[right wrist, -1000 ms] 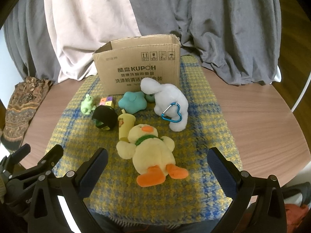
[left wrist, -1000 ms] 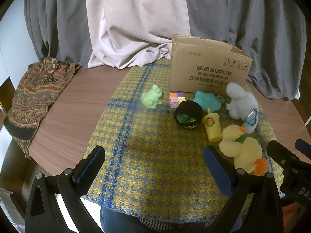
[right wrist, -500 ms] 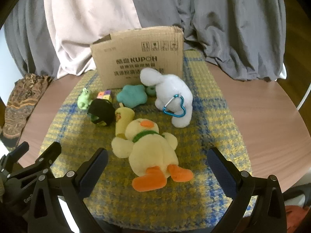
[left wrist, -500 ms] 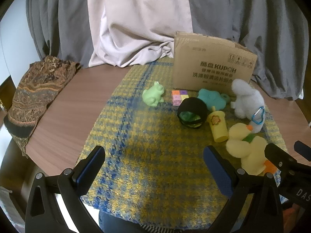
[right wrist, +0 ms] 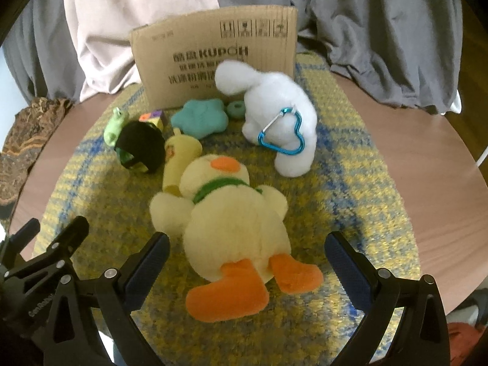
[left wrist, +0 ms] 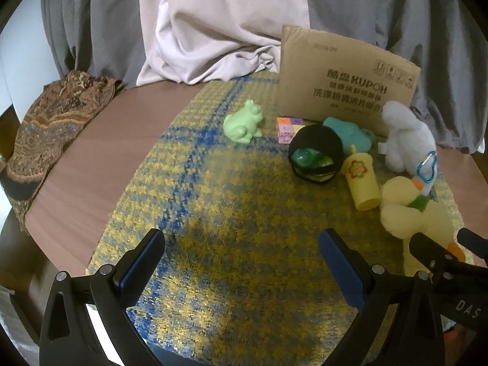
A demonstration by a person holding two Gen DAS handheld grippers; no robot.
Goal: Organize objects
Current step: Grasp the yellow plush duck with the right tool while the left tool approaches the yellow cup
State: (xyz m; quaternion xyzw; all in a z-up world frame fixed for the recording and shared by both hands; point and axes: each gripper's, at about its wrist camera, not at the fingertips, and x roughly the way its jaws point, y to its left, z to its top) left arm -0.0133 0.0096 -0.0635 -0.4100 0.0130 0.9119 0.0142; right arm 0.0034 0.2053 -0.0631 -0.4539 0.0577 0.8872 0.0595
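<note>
Right gripper [right wrist: 247, 262] spread wide around the yellow plush duck [right wrist: 231, 213], nothing pinched yet.

Its fingers flank the duck's lower body, orange feet nearest, on the checked mat [right wrist: 350, 183]. A squeeze this low could catch only soft stuffing and let the duck slip; its head touches the yellow cup [right wrist: 180, 158], which may topple. Left gripper [left wrist: 241, 259] hangs spread and empty over bare mat; the cardboard box [right wrist: 213, 61] stands behind.
</note>
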